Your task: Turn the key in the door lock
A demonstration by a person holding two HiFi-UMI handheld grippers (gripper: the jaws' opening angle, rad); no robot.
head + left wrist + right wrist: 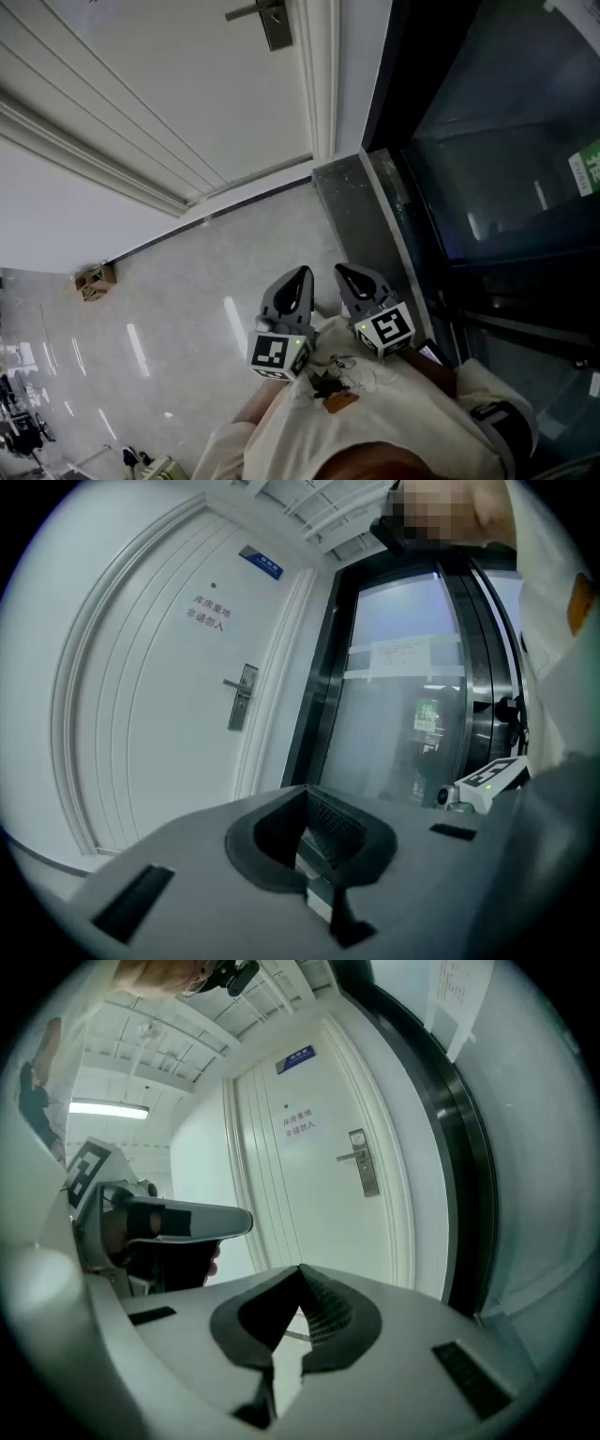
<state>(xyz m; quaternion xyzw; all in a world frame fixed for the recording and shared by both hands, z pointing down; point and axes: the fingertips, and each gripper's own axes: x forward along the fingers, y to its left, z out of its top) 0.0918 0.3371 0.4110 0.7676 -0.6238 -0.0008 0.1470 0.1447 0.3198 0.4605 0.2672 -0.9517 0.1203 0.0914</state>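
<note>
The lock plate (272, 23) with its lever handle sits at the top edge of the head view, partly cut off, on the white door (187, 66). In both gripper views it is small, and whether a key is in it cannot be told. Two grippers hang low at the frame's centre, well apart from the door: the left gripper (302, 274) and the right gripper (342, 272), each with jaws pressed together on nothing. One blue sign (262, 565) sits above the door, its print unreadable. On the door, two lines of Chinese characters (208, 613) are too small to read. A green label (586, 169) on the glass wall (487, 141) is cut by the right edge.
</note>
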